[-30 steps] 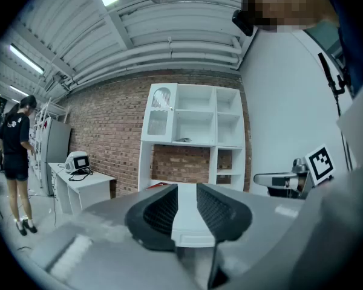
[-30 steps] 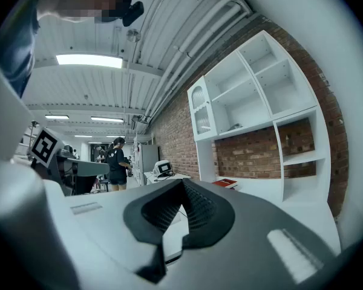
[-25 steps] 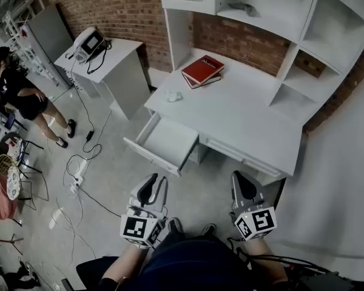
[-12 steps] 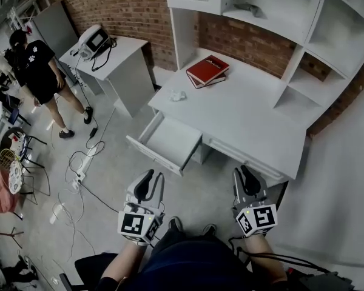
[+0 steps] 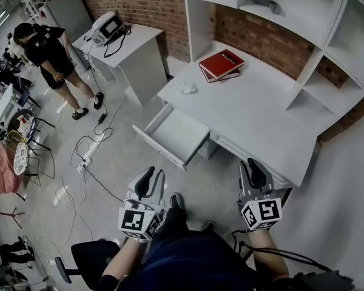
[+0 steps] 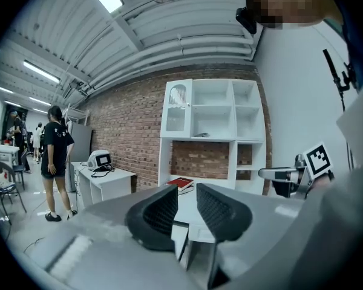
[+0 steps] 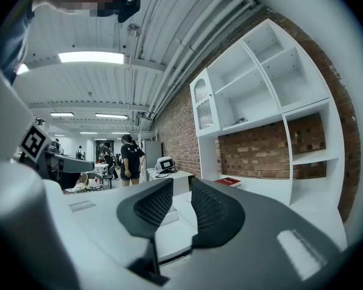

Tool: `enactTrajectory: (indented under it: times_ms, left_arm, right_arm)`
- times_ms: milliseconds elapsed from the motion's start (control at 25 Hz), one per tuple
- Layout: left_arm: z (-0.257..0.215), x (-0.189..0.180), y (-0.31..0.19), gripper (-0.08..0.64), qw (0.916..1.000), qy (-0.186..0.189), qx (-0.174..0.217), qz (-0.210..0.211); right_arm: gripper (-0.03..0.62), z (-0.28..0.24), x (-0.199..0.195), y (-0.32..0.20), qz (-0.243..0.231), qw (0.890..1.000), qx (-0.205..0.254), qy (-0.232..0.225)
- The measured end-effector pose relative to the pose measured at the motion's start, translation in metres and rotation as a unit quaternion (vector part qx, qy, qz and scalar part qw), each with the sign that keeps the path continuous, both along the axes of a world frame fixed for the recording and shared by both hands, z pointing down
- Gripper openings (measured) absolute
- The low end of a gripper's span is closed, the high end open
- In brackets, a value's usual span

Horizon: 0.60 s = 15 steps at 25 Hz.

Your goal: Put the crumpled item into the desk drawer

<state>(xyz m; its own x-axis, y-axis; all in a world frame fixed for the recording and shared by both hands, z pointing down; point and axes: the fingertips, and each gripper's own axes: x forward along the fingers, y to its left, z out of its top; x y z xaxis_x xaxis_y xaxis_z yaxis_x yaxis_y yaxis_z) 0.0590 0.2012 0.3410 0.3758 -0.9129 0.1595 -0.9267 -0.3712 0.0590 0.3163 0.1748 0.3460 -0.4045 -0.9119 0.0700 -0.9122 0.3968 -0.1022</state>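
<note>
The crumpled white item [image 5: 187, 88] lies on the white desk [image 5: 261, 120] near its left end, far from both grippers. Below it the desk drawer [image 5: 177, 136] is pulled out and looks empty. My left gripper [image 5: 153, 177] hangs low in front of the drawer, open, with nothing between its fingers; in the left gripper view [image 6: 186, 201] it points at the desk. My right gripper [image 5: 255, 167] is near the desk's front right edge. Its jaws are opening, and the right gripper view [image 7: 181, 201] shows nothing between them.
A red book [image 5: 221, 64] lies at the back of the desk under a white shelf unit [image 5: 327, 17]. To the left stand a small white table [image 5: 133, 47] with a device [image 5: 109, 26], and a person [image 5: 51, 59]. Cables [image 5: 88, 156] trail across the floor.
The right gripper's jaws have parted from shut. Both grippers have shifted slightly toward the desk. The person at the left has walked closer to the small table.
</note>
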Motion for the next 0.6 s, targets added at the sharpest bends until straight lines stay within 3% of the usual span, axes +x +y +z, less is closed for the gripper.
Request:
enactTrajectory:
  times_ms: [200, 360, 480, 600]
  left_arm:
    - [0.006, -0.018, -0.048, 0.107, 0.9999, 0.005, 0.01, 0.0]
    - [0.013, -0.033, -0.101, 0.107, 0.9997, 0.017, 0.009, 0.012]
    - [0.018, -0.04, -0.14, 0.107, 0.9993, 0.019, 0.009, 0.031]
    - [0.026, -0.049, -0.175, 0.163, 0.9986, 0.023, -0.007, 0.048]
  right_arm:
    - [0.095, 0.001, -0.004, -0.037, 0.016, 1.0, 0.001, 0.014]
    - [0.035, -0.001, -0.013, -0.072, 0.039, 0.999, 0.004, 0.027]
    - [0.109, -0.003, -0.026, -0.103, 0.039, 0.998, 0.0, 0.043]
    - [0.17, 0.002, -0.042, -0.135, 0.039, 0.997, -0.021, 0.059]
